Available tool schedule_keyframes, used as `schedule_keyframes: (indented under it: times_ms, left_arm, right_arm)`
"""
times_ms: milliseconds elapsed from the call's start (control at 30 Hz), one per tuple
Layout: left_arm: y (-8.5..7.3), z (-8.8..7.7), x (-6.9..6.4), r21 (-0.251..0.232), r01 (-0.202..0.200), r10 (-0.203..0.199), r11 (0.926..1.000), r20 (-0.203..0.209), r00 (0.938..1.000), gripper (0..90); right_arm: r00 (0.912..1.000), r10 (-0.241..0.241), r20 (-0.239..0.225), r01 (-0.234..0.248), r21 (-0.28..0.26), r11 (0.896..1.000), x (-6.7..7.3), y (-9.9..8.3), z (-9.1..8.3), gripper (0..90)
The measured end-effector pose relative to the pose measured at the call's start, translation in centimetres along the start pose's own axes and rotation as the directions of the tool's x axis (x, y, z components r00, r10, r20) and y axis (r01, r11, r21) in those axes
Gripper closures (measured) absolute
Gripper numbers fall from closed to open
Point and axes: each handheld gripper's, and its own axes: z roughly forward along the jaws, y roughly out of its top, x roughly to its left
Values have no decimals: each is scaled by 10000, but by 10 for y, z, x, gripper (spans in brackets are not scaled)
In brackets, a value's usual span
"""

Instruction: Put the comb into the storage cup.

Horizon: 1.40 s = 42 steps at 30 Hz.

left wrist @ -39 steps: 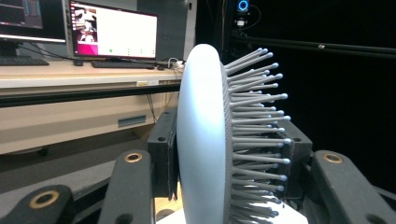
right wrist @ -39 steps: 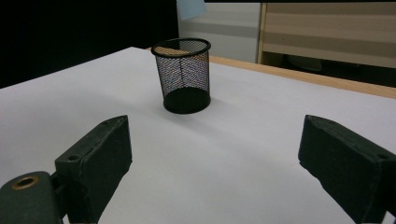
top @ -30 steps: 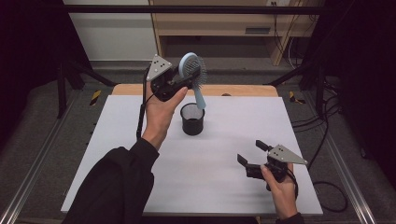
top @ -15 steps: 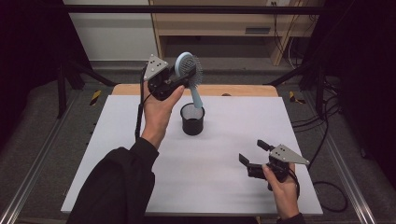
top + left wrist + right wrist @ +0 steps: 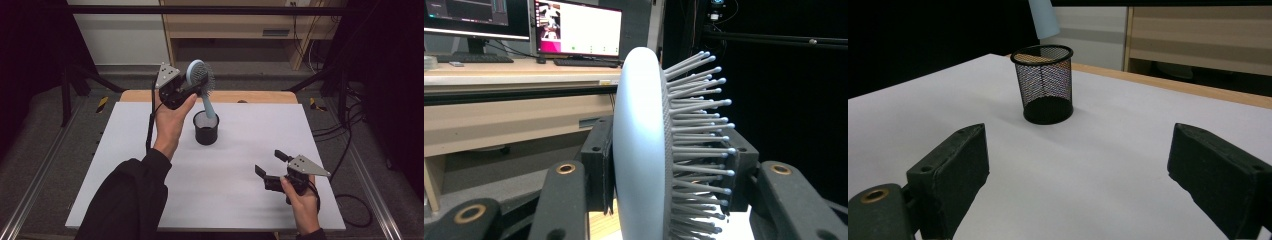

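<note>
- Left gripper (image 5: pixel 186 91), high view: clamped on the head of a blue hairbrush (image 5: pixel 200 76), raised above the worktop (image 5: pixel 250 135); the handle slants down into a black mesh cup (image 5: pixel 206 129). Right gripper (image 5: pixel 272 167) rests near the front right, jaws apart, nothing between them.
- Left gripper view: pads squeeze the brush head, bristles pointing right.
- Right gripper view: cup upright ahead, handle tip above its rim.

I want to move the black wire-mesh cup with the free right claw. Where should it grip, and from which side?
Probably grip the round black wire-mesh cup across its side wall, coming level from the near right, where the open right claw already faces it. The cup stands upright, and the pale blue hairbrush, held by the left claw, hangs over its mouth, so the top is blocked.
</note>
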Motion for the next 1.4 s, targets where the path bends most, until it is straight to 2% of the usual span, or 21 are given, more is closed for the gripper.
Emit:
schedule_keyframes:
  times_ms: [233, 900, 1267, 1400]
  left_arm:
    - [-5, 2, -4, 47, -241, 242, 9997, -138, 9996, 513]
    - [-19, 5, 3, 127, 307, -304, 9994, -262, 9992, 512]
    - [-24, 7, 1, 227, 267, -263, 9994, -210, 9994, 511]
    - [-26, 9, 1, 382, 146, -138, 9992, -200, 9997, 511]
  right_arm:
    - [9999, -109, -52, 108, -26, 9999, 1, 0, 1, 96]
    - [9994, -306, -164, 305, -72, 9995, 2, 0, 1, 95]
    - [9993, -306, -237, 304, -67, 9995, 4, 0, 1, 95]
    - [9992, -313, -259, 311, -101, 9995, 4, 0, 1, 95]
